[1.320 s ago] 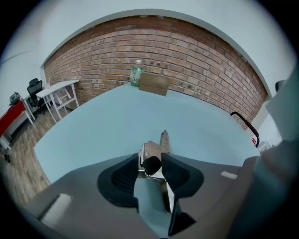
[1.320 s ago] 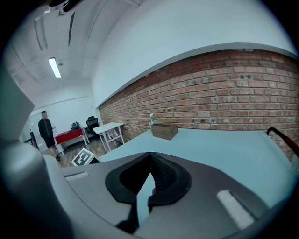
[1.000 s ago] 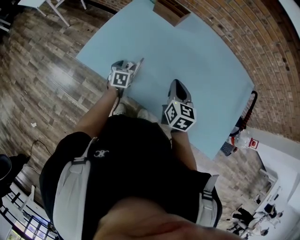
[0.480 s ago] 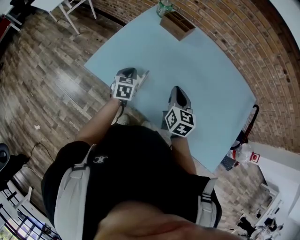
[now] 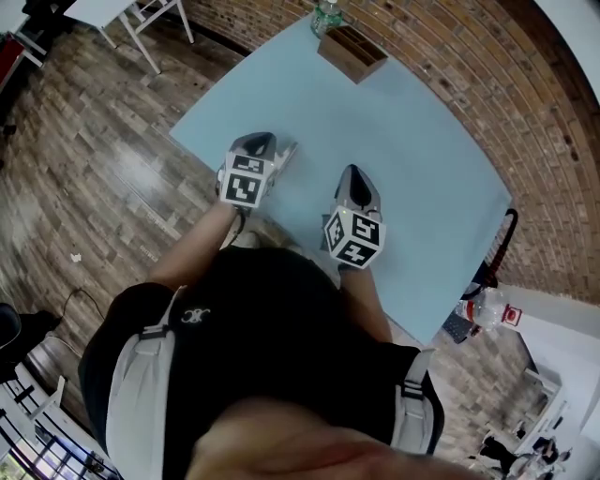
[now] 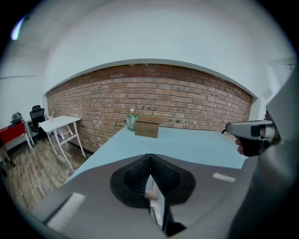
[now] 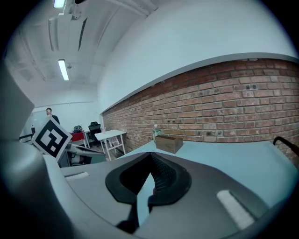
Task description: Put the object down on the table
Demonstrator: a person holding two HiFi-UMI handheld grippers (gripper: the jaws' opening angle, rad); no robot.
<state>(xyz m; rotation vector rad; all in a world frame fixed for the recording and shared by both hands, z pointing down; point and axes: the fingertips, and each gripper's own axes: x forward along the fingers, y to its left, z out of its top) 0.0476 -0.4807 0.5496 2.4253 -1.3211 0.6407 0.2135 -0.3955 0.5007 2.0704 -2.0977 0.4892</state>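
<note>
Both grippers hover over the near edge of a light blue table. My left gripper is near the table's left corner, its marker cube toward me. Its jaws are shut, and a thin pale sliver shows in the slit between them. I cannot tell whether that sliver is a held thing. My right gripper floats a little to the right, pointing across the table. Its jaws stand together with only a narrow slit, through which the table shows. No separate object lies on the table near the grippers.
A wooden box and a green-tinted bottle stand at the table's far end by the brick wall. A white side table stands on the wood floor at left. A black curved handle leans at the table's right edge.
The head view has shifted, so the wooden box and bottle now show fully at the top. Both grippers stay at almost the same spots over the near table edge.
</note>
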